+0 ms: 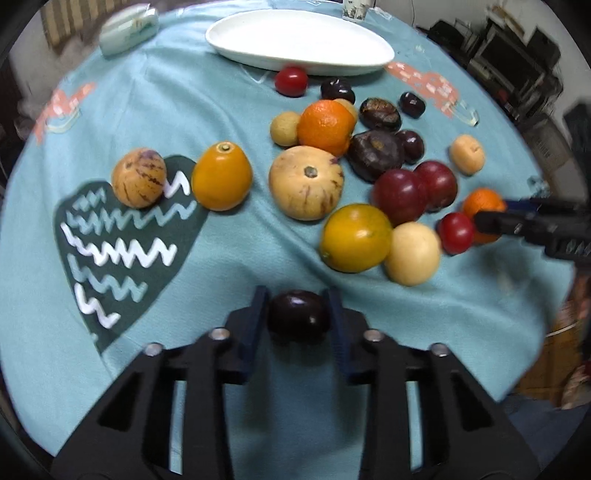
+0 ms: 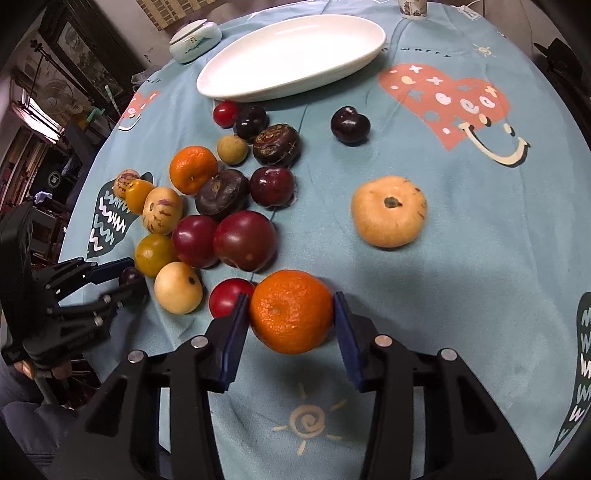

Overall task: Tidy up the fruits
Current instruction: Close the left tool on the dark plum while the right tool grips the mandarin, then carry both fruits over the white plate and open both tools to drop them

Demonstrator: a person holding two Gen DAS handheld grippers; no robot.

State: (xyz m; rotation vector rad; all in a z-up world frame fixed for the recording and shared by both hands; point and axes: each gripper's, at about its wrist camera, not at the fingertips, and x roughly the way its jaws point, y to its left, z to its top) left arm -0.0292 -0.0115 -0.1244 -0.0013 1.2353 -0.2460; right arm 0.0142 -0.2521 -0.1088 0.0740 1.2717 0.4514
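My left gripper (image 1: 298,301) is shut on a dark cherry (image 1: 299,314), low over the teal cloth; it also shows in the right wrist view (image 2: 127,278). My right gripper (image 2: 291,306) is shut on an orange mandarin (image 2: 291,310), which also shows in the left wrist view (image 1: 484,206). A pile of fruit lies mid-table: red plums (image 2: 243,240), a second mandarin (image 2: 193,168), yellow tomatoes (image 1: 354,236), striped pepino melons (image 1: 306,181), dark water chestnuts (image 2: 275,144). A white oval plate (image 2: 291,55) stands empty at the far side.
A small pale lidded dish (image 2: 194,38) stands left of the plate and a cup (image 2: 412,7) at the far edge. One pepino (image 2: 388,210) and one dark cherry (image 2: 349,123) lie apart on the right. The round table's edge curves close on both sides.
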